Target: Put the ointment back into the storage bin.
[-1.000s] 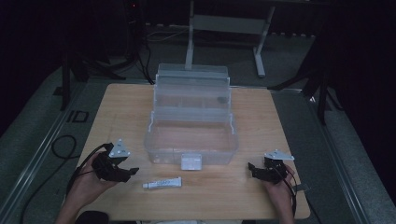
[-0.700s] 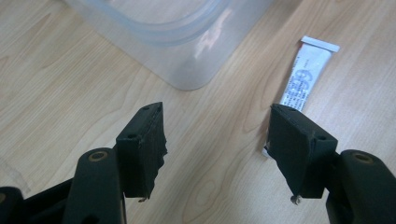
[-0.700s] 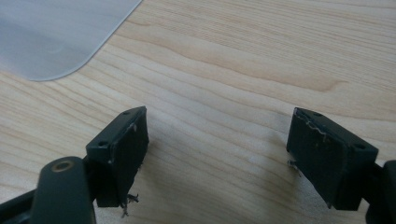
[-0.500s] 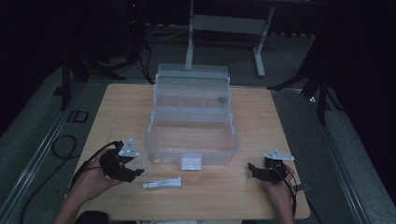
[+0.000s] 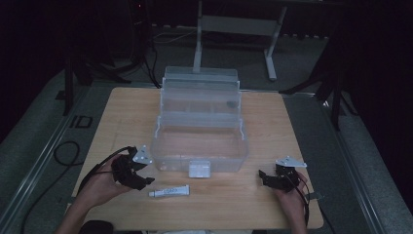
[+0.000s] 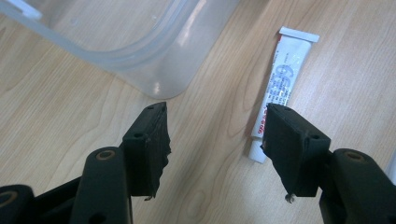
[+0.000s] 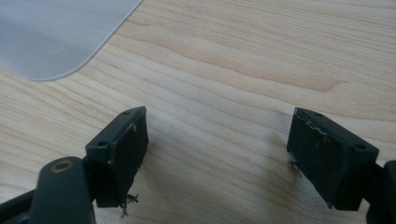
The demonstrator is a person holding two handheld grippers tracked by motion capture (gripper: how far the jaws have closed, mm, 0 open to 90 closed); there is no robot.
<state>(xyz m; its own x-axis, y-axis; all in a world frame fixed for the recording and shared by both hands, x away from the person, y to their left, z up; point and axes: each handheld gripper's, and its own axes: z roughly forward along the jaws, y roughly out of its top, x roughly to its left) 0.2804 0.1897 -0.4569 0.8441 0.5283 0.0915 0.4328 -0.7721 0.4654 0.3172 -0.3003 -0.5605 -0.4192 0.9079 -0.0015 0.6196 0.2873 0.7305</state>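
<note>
A clear plastic storage box (image 5: 199, 141) with its lid raised stands in the middle of the wooden table (image 5: 122, 117). A small white tube (image 5: 169, 191) lies flat in front of the box. My left gripper (image 5: 143, 178) is open just left of the tube's cap end. In the left gripper view the tube (image 6: 282, 81) lies partly behind the right jaw and the box corner (image 6: 154, 56) is ahead; the left gripper (image 6: 215, 140) holds nothing. My right gripper (image 5: 263, 176) rests open near the box's front right corner (image 7: 56, 37), and the right gripper (image 7: 217, 140) has bare wood between its jaws.
A white latch (image 5: 199, 169) sticks out from the box's front wall. Black cables (image 5: 63, 156) trail off the table's left edge. A metal stand (image 5: 234, 24) is on the dark floor behind the table.
My left gripper has moved right, toward the tube and the box's front left corner. The right gripper, box and tube have stayed put.
</note>
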